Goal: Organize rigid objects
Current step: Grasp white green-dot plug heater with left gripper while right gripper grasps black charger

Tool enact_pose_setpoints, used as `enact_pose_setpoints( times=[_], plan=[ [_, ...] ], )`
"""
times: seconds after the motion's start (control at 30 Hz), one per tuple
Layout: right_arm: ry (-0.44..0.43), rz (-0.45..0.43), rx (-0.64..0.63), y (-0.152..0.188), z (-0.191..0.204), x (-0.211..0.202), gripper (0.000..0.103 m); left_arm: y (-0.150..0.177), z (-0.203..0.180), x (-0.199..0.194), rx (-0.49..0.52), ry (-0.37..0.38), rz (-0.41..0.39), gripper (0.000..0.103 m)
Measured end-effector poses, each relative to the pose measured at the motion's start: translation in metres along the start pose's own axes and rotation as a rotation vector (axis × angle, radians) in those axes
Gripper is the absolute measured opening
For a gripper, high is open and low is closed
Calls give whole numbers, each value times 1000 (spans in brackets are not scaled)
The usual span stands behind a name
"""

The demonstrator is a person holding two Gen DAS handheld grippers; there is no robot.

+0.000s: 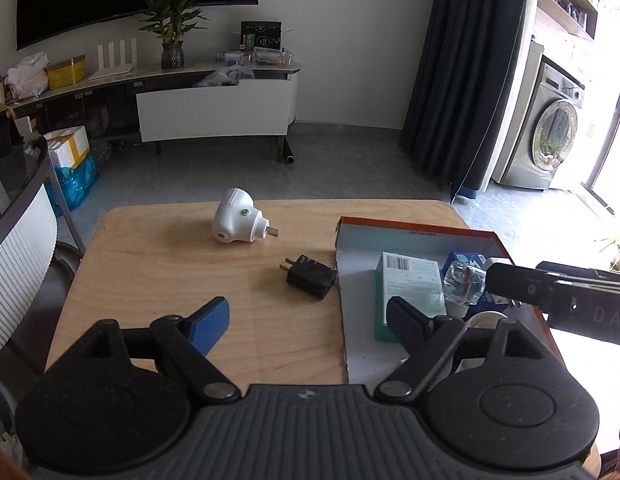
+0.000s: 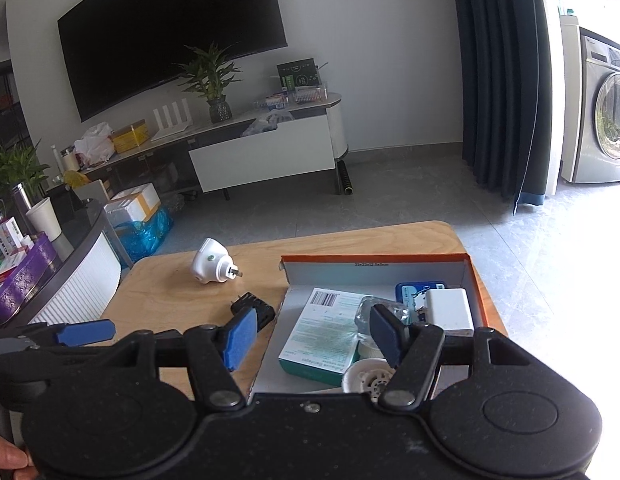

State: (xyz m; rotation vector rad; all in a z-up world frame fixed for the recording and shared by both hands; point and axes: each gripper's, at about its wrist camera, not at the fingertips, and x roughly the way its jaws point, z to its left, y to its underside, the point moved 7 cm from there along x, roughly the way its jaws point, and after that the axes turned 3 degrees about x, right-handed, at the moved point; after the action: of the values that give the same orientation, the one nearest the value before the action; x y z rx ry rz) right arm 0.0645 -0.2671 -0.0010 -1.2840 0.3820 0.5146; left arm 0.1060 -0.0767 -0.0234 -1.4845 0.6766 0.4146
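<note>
With both the left gripper (image 1: 306,312) and the right gripper (image 2: 314,332) hanging open and empty, the box (image 1: 410,236) is holding several items while the black charger (image 1: 311,276) and white plug (image 1: 234,222) are waiting on the table (image 1: 150,280).
</note>
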Motion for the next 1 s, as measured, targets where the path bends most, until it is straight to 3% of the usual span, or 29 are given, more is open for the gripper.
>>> enact_pose_setpoints(
  times=[0.3,0.53,1.0],
  plan=[
    [-32,32,-37,4,23,17,76,0,21,6,-19,-21,4,88],
    [-47,52,-61,9,30,27,76,-3,40,25,-34,-44,10,94],
    [-97,96,-86,9,36,64,77,-41,69,124,85,-22,43,103]
  ],
)
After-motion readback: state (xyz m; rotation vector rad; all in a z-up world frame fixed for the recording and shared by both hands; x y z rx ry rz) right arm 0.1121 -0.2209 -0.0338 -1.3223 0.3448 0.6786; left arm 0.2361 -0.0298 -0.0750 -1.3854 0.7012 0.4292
